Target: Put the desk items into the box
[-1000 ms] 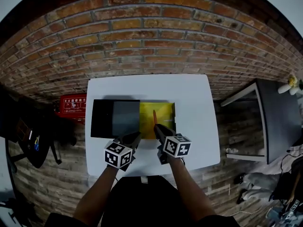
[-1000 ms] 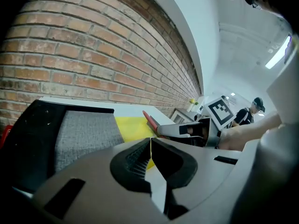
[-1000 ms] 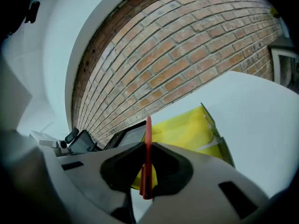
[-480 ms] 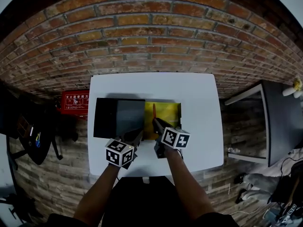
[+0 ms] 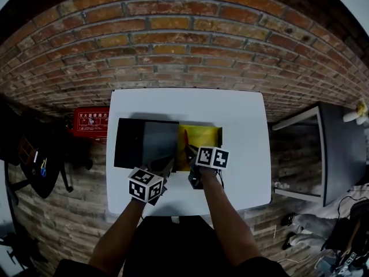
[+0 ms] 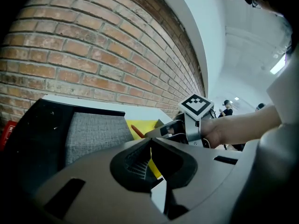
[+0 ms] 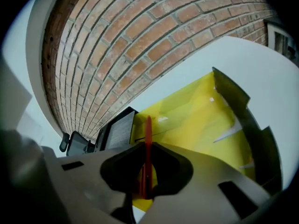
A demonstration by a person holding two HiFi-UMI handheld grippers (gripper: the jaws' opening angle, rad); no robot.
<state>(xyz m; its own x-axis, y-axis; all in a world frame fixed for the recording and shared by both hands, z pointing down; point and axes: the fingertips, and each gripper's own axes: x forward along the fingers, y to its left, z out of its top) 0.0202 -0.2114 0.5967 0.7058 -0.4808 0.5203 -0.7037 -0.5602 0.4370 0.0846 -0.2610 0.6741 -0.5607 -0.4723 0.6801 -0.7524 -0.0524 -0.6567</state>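
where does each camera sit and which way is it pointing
Head view: on the person's head, looking steeply down at the table, black box and yellow box; left gripper, right gripper and both arms show.
Left gripper view: on the left gripper, looking along its shut jaws over the black box towards the brick wall; the right gripper and hand show.
Right gripper view: on the right gripper, looking along jaws shut on a pen into the yellow box.
Shared: all three show the yellow box and pen.

Brick wall (image 5: 184,39), white table (image 5: 245,154), brown plank floor (image 5: 75,212), dark side table (image 5: 340,149) right, red case (image 5: 92,123) left
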